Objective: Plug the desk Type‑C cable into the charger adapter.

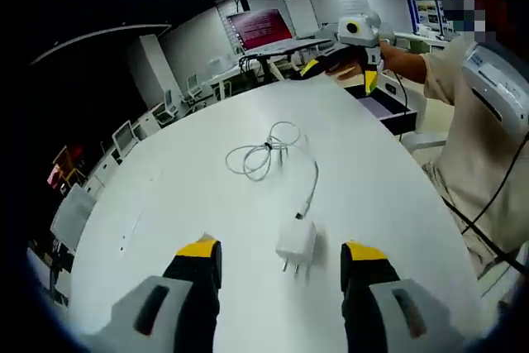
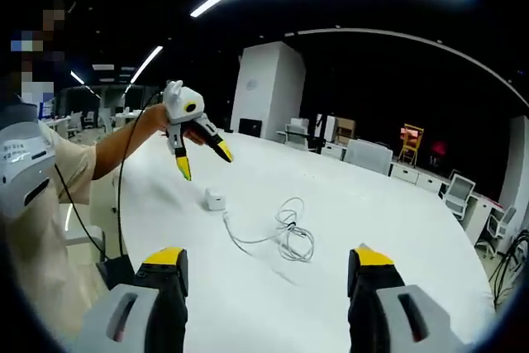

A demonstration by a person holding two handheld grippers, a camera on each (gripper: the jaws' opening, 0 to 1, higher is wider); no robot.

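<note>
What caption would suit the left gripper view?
Open left gripper hovers over a white charger adapter beside a loosely coiled white cable on a white table.

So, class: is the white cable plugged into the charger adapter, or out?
Out. The cable end lies on the table just short of the charger adapter.

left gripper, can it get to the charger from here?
Probably yes. The left gripper is open, with the charger lying on the table between its jaws, just ahead. Nothing blocks it; the cable lies beyond, and the right gripper hovers far off.
</note>
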